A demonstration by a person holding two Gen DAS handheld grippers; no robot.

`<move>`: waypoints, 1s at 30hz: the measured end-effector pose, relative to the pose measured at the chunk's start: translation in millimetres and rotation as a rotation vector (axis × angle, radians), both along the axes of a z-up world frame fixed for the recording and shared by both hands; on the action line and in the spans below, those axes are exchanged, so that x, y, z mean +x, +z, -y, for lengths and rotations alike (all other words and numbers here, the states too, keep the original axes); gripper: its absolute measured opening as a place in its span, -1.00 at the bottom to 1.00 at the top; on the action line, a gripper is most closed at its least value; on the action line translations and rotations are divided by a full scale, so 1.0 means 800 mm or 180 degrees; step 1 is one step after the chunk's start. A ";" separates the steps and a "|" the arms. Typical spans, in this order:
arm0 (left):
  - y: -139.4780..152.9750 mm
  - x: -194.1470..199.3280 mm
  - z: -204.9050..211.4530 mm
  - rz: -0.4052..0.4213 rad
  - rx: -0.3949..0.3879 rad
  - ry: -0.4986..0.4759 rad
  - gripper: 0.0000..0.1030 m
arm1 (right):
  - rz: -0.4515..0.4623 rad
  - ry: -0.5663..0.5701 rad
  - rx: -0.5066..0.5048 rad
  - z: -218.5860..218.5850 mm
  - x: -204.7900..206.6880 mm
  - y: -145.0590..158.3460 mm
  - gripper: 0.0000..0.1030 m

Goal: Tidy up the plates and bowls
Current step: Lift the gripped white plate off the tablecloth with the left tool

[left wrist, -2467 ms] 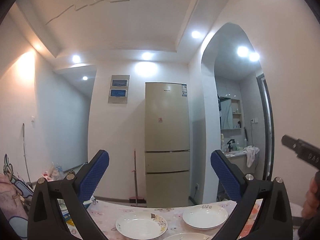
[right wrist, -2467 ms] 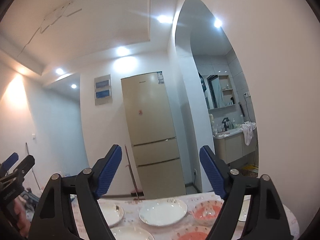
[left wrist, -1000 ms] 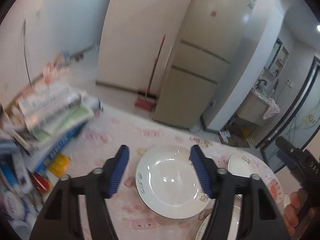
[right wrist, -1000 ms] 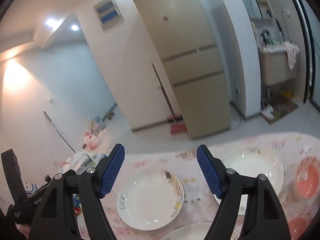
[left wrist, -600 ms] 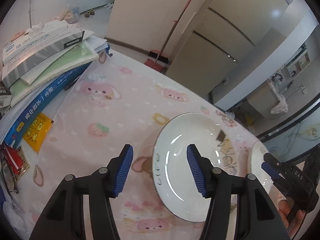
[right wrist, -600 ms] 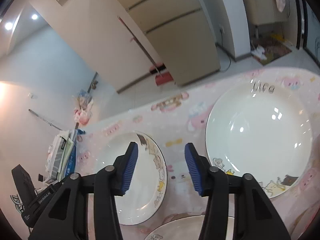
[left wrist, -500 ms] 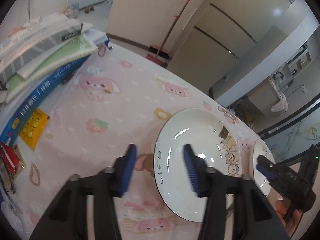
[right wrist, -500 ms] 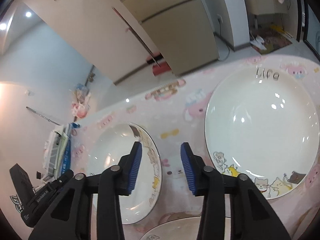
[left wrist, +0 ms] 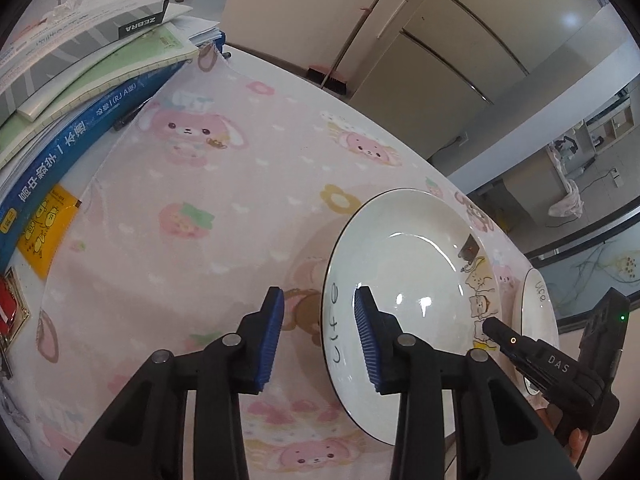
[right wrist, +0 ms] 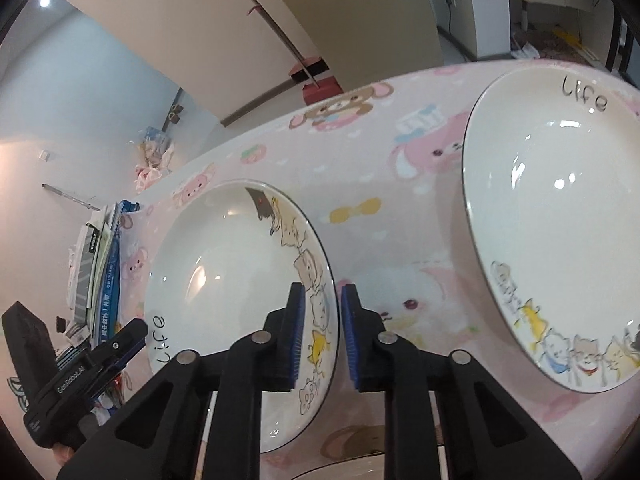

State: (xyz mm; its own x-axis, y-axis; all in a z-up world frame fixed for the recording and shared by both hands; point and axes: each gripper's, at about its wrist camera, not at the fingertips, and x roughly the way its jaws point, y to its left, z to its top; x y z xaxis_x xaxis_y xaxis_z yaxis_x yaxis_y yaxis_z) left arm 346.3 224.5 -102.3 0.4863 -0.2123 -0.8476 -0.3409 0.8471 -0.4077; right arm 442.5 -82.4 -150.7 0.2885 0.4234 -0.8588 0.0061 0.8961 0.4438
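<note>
A white plate [left wrist: 416, 280] with "Life" lettering and cartoon cats lies on the pink tablecloth [left wrist: 224, 208]. My left gripper [left wrist: 319, 336] is open with its blue pads astride the plate's left rim, one inside and one outside. My right gripper [right wrist: 322, 332] is open with a narrow gap, its pads astride the same plate's [right wrist: 224, 280] right rim. A second matching plate [right wrist: 560, 216] lies to the right; its edge also shows in the left wrist view [left wrist: 538, 316]. Each gripper shows in the other's view.
A stack of books and papers [left wrist: 72, 80] sits at the table's left end, also in the right wrist view [right wrist: 96, 272]. A third plate's rim [right wrist: 344, 470] shows at the near edge. A fridge [left wrist: 460, 32] and a broom [right wrist: 296, 60] stand beyond the table.
Both grippers came down from facing the room to the table and moved in on the left plate. Both have narrowed their jaws around its opposite rims.
</note>
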 end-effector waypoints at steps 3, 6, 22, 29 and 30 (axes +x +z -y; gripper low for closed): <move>-0.006 0.003 0.002 -0.0012 -0.0057 -0.0042 -0.53 | -0.0036 -0.0024 0.0062 0.001 0.001 -0.005 -0.73; -0.014 0.008 0.006 -0.0062 -0.0062 -0.0057 -0.57 | -0.0066 -0.0059 0.0129 0.002 0.002 -0.009 -0.81; -0.036 0.016 0.006 -0.0043 -0.0294 -0.0058 -0.75 | -0.0111 0.0018 0.0454 0.008 0.006 -0.021 -0.81; -0.034 0.016 0.011 -0.0013 -0.0185 -0.0141 -0.74 | -0.0210 -0.0062 0.0701 0.017 0.008 -0.027 -0.81; -0.033 0.016 0.011 -0.0017 -0.0163 -0.0148 -0.74 | -0.0192 -0.0047 0.0676 0.015 0.008 -0.026 -0.81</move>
